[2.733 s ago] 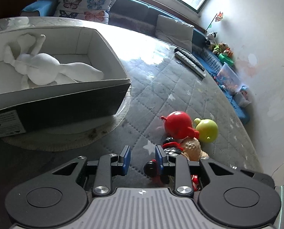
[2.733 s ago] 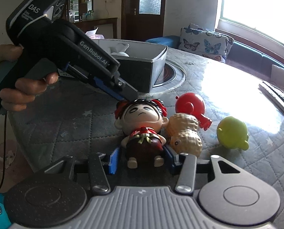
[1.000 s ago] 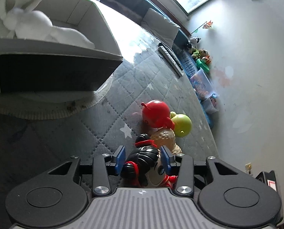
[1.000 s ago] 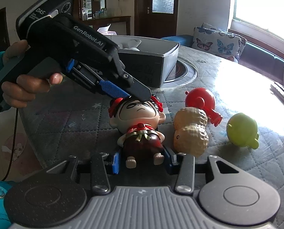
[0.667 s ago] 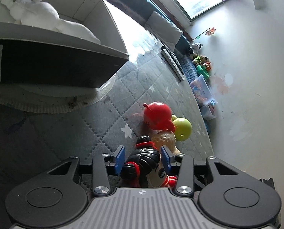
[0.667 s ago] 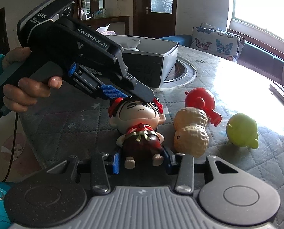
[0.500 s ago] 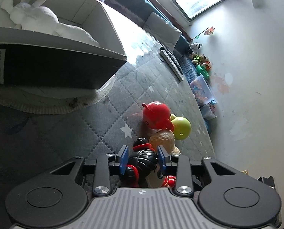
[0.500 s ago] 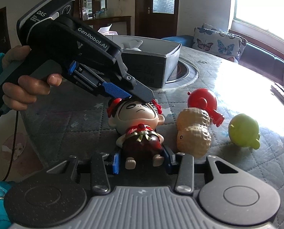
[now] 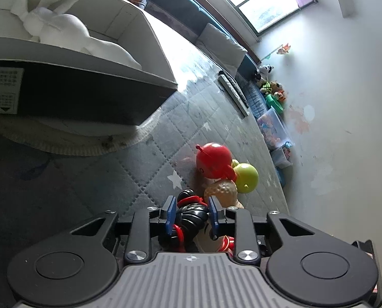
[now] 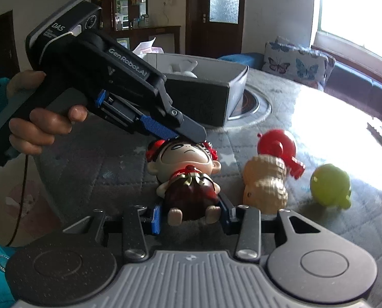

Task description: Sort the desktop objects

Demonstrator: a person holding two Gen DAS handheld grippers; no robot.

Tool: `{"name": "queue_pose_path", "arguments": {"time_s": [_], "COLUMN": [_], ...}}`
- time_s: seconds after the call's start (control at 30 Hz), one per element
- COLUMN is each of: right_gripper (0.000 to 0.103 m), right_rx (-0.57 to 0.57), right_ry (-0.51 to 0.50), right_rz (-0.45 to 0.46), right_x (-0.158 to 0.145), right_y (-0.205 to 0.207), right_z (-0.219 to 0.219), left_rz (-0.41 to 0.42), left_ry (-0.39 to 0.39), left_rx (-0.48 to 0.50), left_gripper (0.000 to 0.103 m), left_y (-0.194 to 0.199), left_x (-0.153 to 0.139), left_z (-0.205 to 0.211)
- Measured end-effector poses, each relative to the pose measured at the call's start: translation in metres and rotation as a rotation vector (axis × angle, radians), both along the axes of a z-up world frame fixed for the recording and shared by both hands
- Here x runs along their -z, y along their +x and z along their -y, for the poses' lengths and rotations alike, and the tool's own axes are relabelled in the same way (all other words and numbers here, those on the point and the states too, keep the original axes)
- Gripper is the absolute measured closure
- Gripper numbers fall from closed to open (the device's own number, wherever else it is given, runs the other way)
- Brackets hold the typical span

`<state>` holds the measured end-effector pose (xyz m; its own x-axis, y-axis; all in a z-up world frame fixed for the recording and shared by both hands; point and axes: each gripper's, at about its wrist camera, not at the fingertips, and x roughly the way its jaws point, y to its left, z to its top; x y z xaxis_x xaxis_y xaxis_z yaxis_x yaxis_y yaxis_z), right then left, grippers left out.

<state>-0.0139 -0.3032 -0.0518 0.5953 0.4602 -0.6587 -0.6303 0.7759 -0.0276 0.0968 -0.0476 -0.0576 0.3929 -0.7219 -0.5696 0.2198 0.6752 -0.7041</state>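
A doll with a big pale head, black hair and a dark red dress (image 10: 188,177) lies on the grey quilted table. My left gripper (image 9: 192,211) is shut on the doll's black-haired head (image 9: 192,214). My right gripper (image 10: 192,211) stands around the doll's body and legs, its blue pads close beside them; contact is unclear. A beige peanut toy (image 10: 265,183), a red round toy (image 10: 277,145) and a green round toy (image 10: 330,186) lie to the doll's right. A grey box (image 9: 88,97) holds a white figure (image 9: 55,25).
The box stands on a round mat (image 9: 62,141) at the table's far left. Remote controls (image 9: 233,91) lie near the far edge. A sofa with butterfly cushions (image 10: 297,61) runs behind the table. Toy bins (image 9: 273,128) stand by the wall.
My left gripper came in over the doll's head and closed its pads on it. The doll tipped back slightly toward the right gripper. The right gripper stayed around the doll's body.
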Motion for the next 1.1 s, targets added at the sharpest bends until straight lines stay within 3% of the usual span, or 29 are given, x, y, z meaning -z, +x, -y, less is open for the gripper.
{"name": "queue_pose_path", "arguments": {"time_s": [0.2,0.57,0.77,1.1], "right_gripper": [0.061,0.061,0.061,0.061], "right_rx": [-0.009,-0.01,-0.01,-0.025], "right_ry": [-0.016,-0.025,-0.013,-0.012], "right_rz": [-0.003,-0.008,-0.013,-0.002], "right_x": [0.004,0.007,0.008,0.003], "right_y": [0.002,0.004,0.006,0.003], "right_z": [-0.005,-0.005,-0.003,-0.006], "left_rz": [0.01,-0.105,-0.107,-0.036], "left_ry": [0.018,-0.008,0.006,0.028], "left_rx": [-0.019,-0.047,-0.044,-0.055], "left_gripper": [0.073,0.066,0.068,0.074], "left_y": [-0.004,0.014,0.02,0.007], "left_x": [-0.002,0.008,0.014,0.005], "left_z": [-0.002,0.005,0.014,0.013]}}
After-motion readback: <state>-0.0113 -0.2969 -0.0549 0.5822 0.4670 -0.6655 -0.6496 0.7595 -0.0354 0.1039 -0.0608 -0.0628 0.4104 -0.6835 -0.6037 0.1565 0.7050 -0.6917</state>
